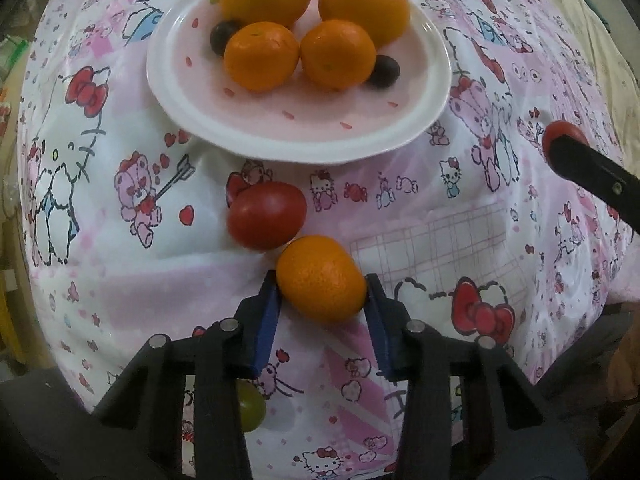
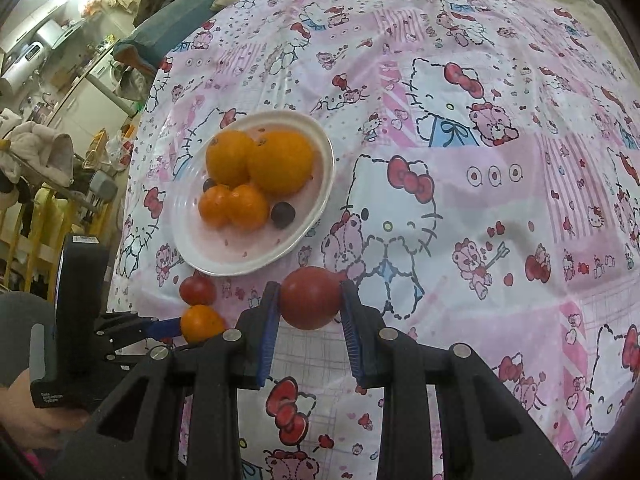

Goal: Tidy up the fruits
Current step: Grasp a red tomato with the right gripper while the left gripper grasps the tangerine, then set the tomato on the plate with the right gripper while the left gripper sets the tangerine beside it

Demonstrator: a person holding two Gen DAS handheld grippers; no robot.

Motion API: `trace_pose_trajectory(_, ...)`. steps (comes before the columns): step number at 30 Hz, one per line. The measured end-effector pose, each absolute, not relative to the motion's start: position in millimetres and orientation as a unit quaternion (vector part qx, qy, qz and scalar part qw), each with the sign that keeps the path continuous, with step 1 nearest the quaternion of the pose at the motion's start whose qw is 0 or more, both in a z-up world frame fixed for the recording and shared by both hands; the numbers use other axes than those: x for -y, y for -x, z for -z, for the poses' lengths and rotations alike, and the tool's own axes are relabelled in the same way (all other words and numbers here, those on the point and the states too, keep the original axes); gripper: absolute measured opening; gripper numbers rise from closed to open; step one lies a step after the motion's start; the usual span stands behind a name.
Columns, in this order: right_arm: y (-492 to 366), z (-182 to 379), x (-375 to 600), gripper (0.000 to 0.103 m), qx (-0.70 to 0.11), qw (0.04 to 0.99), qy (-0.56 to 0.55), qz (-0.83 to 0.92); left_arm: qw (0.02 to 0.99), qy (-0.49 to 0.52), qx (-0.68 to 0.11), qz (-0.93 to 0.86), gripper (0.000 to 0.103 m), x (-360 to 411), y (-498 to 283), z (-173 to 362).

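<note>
Far left in the right wrist view: cluttered room with shelving, hung clothing and a blue cushion. The bench carries a pink cartoon-print cloth, wrinkled and glossy. Left gripper pinches a small orange low over the cloth; a loose tomato touches it. A green grape lies beneath the gripper. White plate beyond holds four oranges and dark grapes. Right gripper pinches a second tomato, just beside the plate rim.
</note>
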State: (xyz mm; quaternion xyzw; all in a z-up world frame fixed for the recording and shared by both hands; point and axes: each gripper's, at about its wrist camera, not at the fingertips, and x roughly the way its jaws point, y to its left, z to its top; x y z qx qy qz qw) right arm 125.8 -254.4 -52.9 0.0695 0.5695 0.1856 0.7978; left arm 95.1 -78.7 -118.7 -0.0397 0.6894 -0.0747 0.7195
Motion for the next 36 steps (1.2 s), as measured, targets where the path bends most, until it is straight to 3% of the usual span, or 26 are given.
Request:
trace_pose_trajectory(13, -129.8, 55.1, 245.7, 0.031, -0.574, 0.793, -0.063, -0.192, 0.768, 0.034, -0.636, 0.065, 0.036, 46.1, -82.0, 79.7)
trace_pose_trajectory(25, -126.1, 11.8, 260.1, 0.031, -0.503, 0.837, -0.093, -0.195, 0.836, 0.063, -0.545, -0.019, 0.036, -18.7, -91.6, 11.1)
trace_pose_trajectory(36, -166.5, -1.5, 251.8, 0.031, -0.488, 0.837, -0.1, -0.227, 0.819, 0.075, -0.568, -0.01, 0.036, -21.6, -151.8, 26.0)
